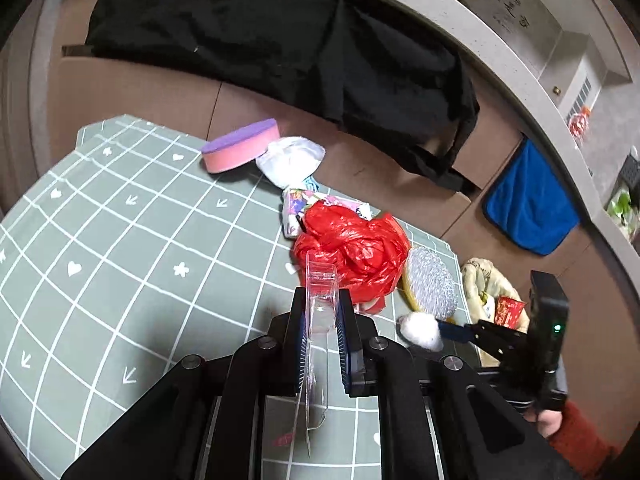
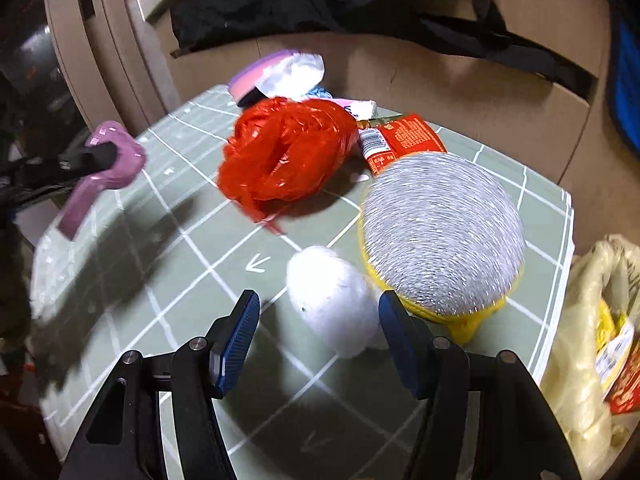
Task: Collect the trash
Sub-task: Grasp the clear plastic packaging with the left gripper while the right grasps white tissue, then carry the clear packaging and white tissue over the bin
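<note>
- Centrally, clear plastic blister pack [image 1: 320, 300] clamped between closed pads of left gripper [image 1: 322, 320], lifted above green gridded tablecloth [image 1: 120, 240].
- Crumpled white tissue ball [image 2: 332, 300] on cloth, between spread jaws of right gripper [image 2: 320, 320], untouched.
- Beyond: red plastic bag [image 2: 284, 152], silver-topped yellow scourer [image 2: 440, 232], red wrapper [image 2: 404, 136], pink-and-purple sponge [image 1: 240, 148].
- Off table edge: pale yellow bag [image 2: 592, 340] holding wrappers.

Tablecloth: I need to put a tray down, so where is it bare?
The checked tablecloth is bare over its whole stretch left of the red bag and below the pink sponge. The right edge is crowded: wrappers, red bag, silver scrubber, white wad.
</note>
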